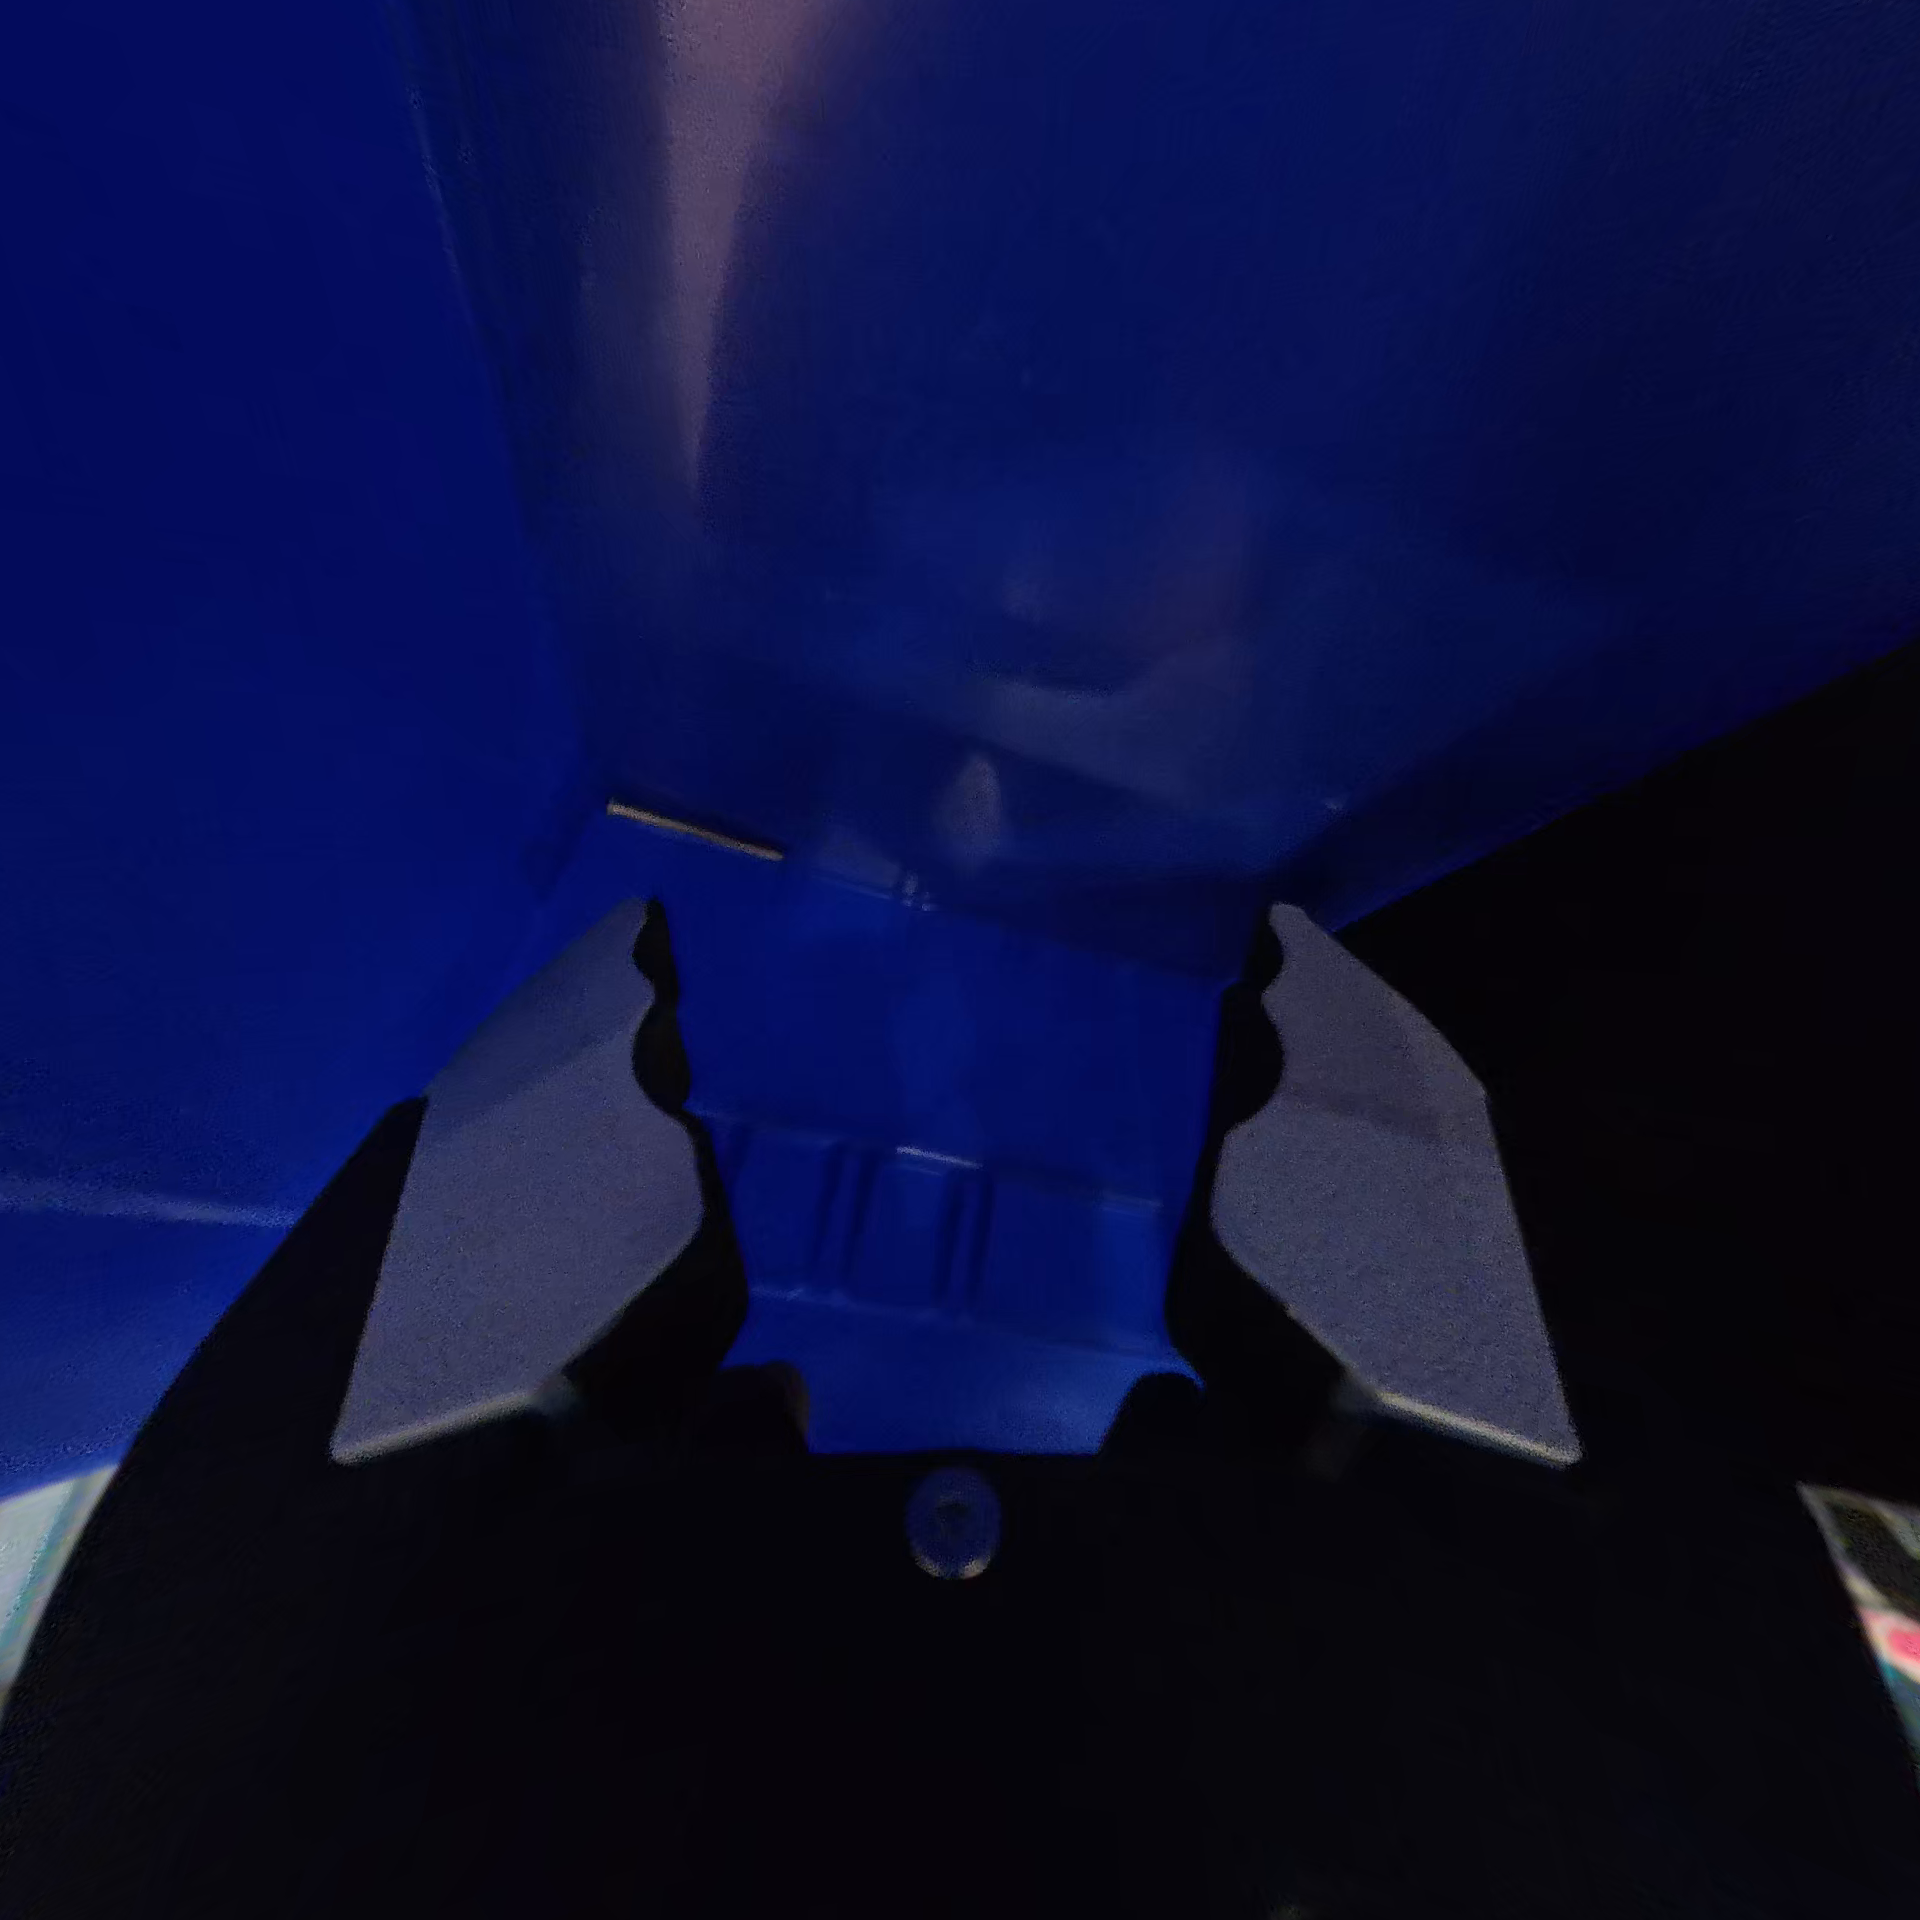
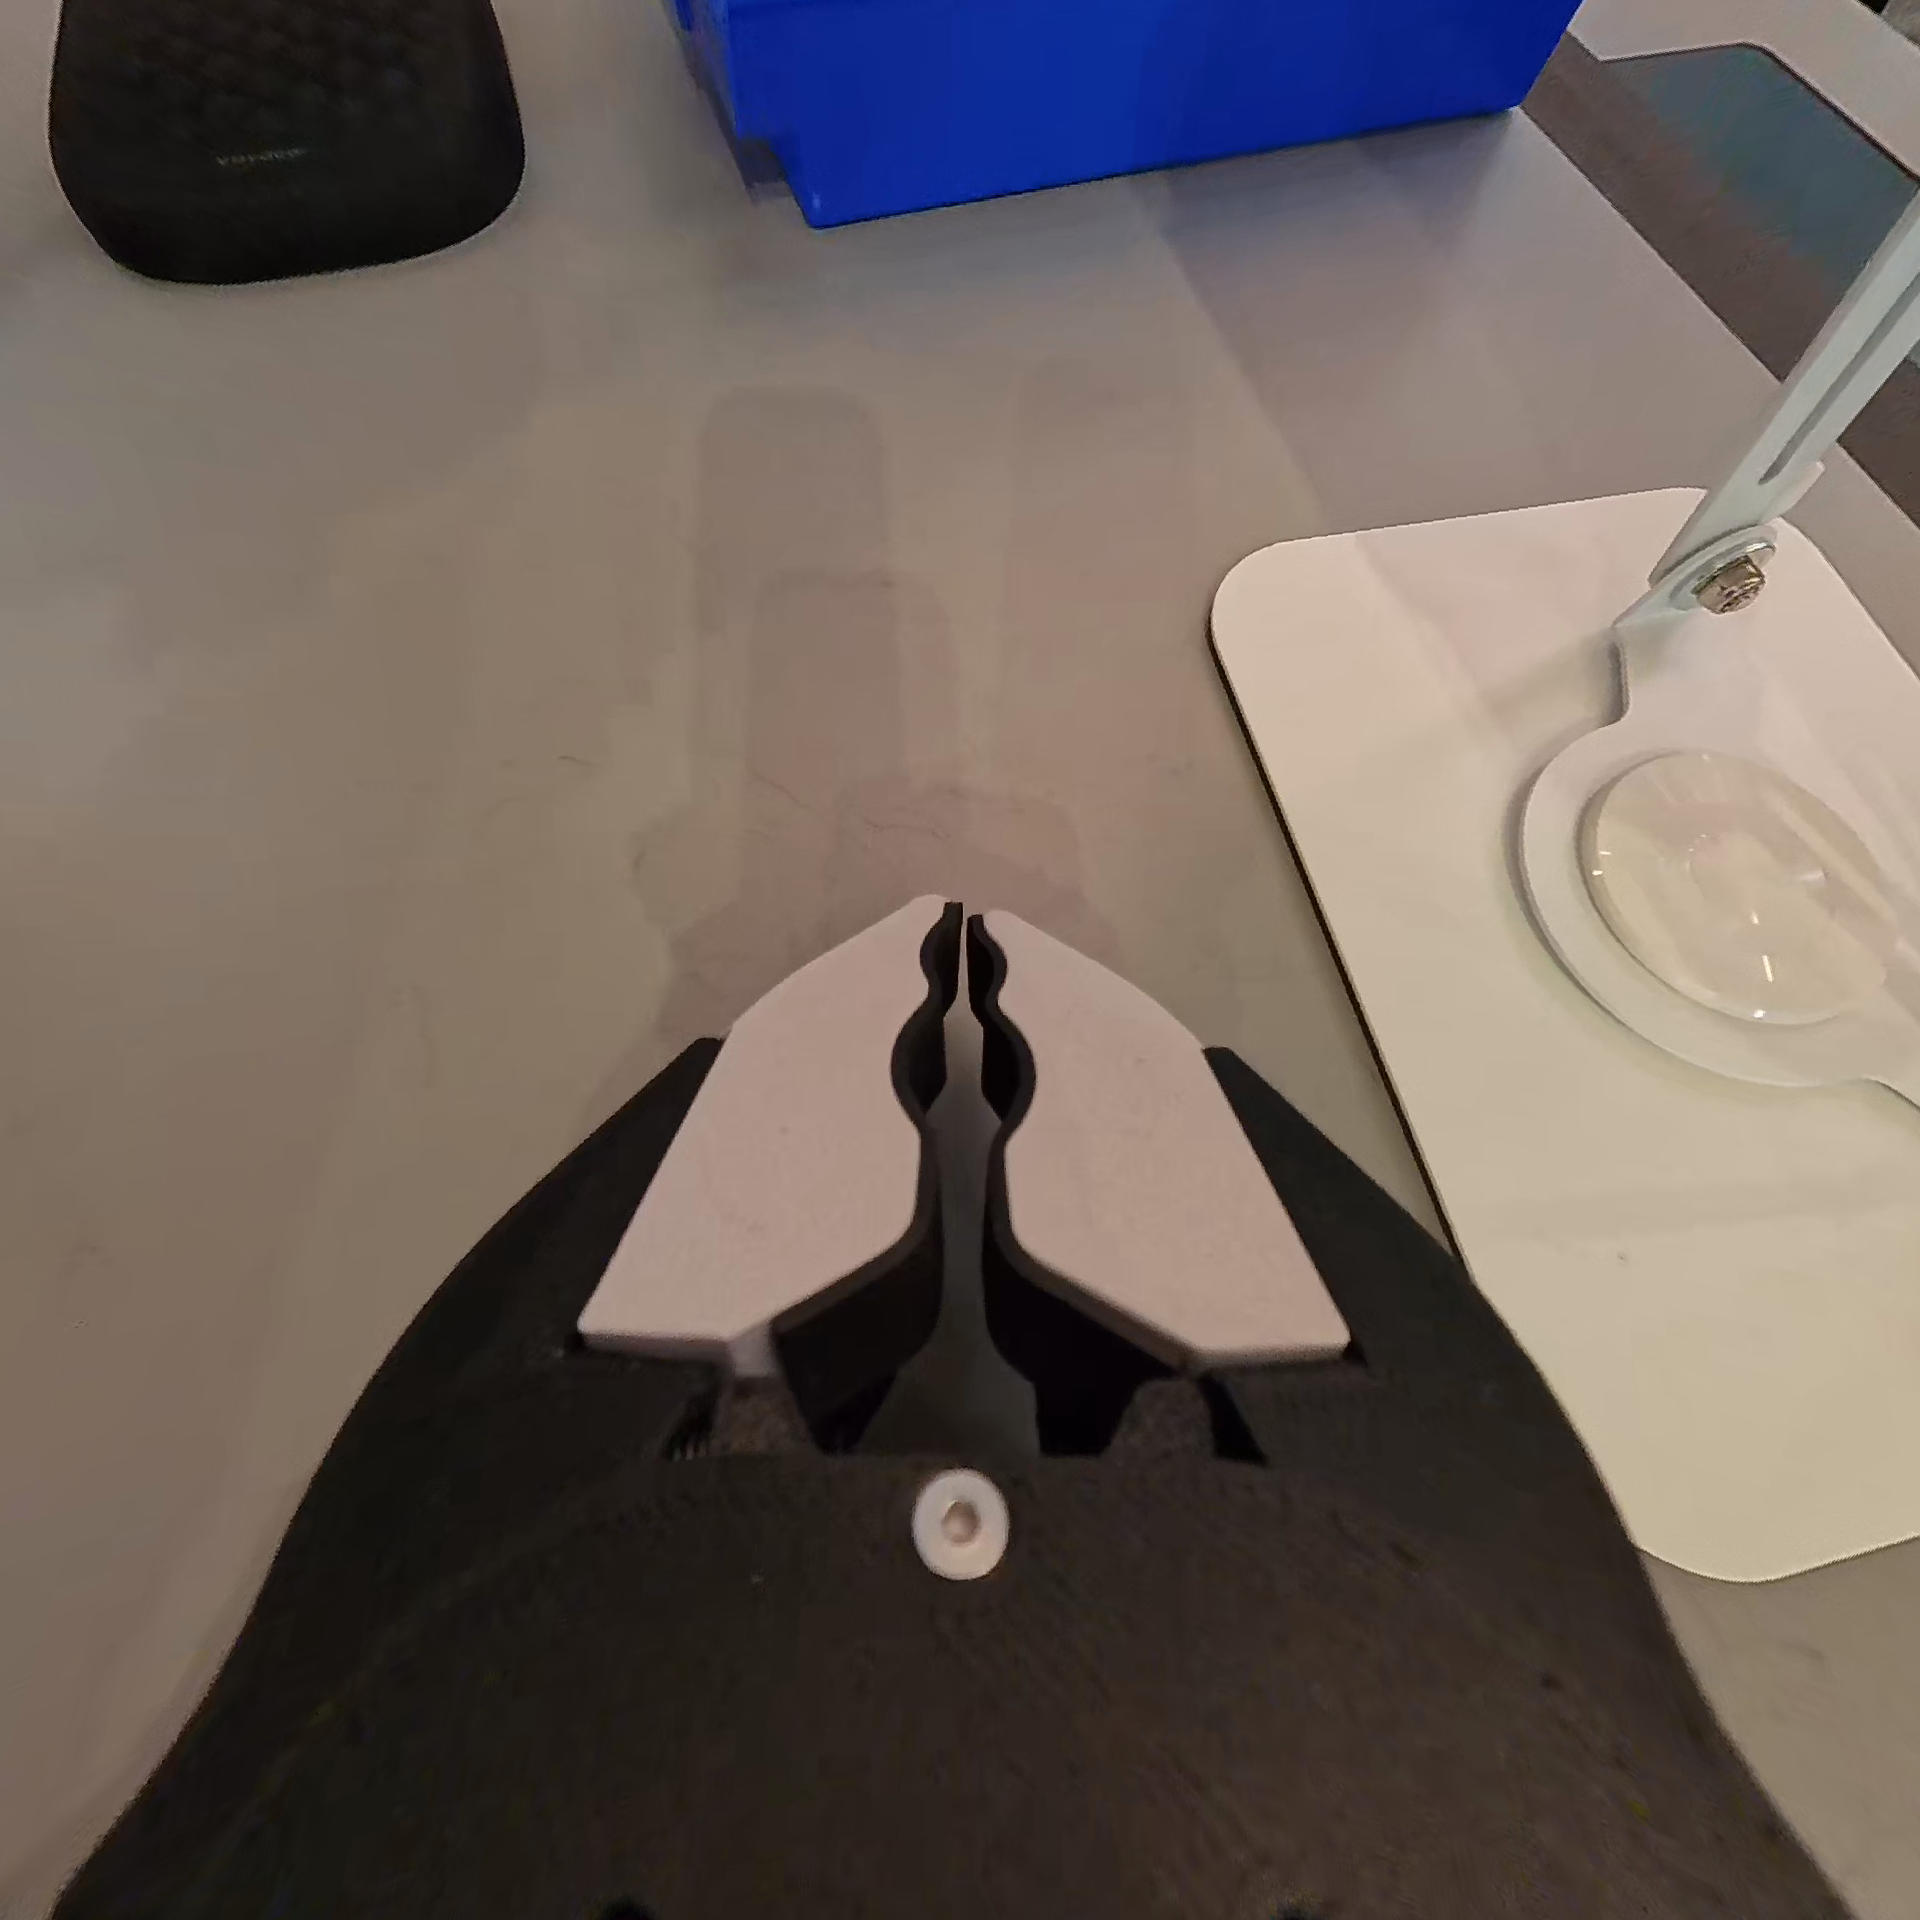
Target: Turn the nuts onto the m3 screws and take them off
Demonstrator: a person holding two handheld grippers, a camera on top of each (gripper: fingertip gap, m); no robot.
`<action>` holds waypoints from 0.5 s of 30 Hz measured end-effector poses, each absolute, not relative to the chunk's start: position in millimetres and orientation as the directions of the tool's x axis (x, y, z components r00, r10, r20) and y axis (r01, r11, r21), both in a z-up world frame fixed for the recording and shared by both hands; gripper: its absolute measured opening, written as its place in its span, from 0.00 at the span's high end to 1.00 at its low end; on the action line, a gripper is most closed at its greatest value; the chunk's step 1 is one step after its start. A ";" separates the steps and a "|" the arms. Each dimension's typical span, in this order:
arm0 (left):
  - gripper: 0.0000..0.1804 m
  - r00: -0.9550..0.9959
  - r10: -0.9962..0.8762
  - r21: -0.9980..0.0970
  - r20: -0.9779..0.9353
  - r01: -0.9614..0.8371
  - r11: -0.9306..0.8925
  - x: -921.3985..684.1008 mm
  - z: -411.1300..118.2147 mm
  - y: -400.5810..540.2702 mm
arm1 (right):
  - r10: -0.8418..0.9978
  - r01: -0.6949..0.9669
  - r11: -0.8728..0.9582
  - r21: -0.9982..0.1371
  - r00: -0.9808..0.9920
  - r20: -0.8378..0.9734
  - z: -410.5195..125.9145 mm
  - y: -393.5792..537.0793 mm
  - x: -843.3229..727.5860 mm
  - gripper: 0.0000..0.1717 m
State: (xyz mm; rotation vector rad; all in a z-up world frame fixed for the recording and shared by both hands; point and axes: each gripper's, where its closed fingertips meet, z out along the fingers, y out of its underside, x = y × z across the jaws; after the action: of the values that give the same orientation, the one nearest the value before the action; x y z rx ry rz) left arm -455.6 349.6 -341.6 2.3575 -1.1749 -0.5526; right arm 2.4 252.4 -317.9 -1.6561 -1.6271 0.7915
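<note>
In the left wrist view my left gripper (image 1: 964, 920) is deep inside a blue plastic bin (image 1: 312, 623), in dim light. Its jaws stand wide open with only the bin's ribbed blue floor (image 1: 935, 1226) between the fingers (image 1: 540, 1174), and nothing is in the grasp. A thin pale sliver (image 1: 694, 831) lies at the foot of the bin wall just beyond the left fingertip. In the right wrist view my right gripper (image 2: 957, 914) hovers low over the grey tabletop (image 2: 416, 675), its pads together with nothing between them. The blue bin (image 2: 1122, 94) stands at the far edge of this view.
A black textured object (image 2: 281, 135) sits at the far left of the table. A white base plate (image 2: 1403, 1039) with a round clear lens (image 2: 1745, 894) and a slanted metal arm (image 2: 1808, 384) lies to the right. A dark area (image 1: 1610, 987) fills the left view's right side. The tips of one gripper are about 45 centimetres away from the tips of the other.
</note>
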 end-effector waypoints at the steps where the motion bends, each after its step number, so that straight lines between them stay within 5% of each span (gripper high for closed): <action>1: 0.39 0.532 -0.831 0.588 -0.162 -0.625 -0.514 -462.9 -340.8 348.8 | 0.999 0.590 0.008 -0.808 0.035 0.036 -318.1 252.3 2.4 0.99; 15: 0.38 0.557 -0.830 0.656 -0.018 -0.620 -0.430 -462.5 -352.8 336.0 | 0.999 0.597 0.017 -0.802 0.028 0.042 -319.6 251.1 2.2 0.99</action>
State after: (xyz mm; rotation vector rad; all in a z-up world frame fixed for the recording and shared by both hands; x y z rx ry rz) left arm -462.5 336.0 -352.8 2.1923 -1.1591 -0.4561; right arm 2.2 251.1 -319.6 -1.6533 -1.6425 0.7814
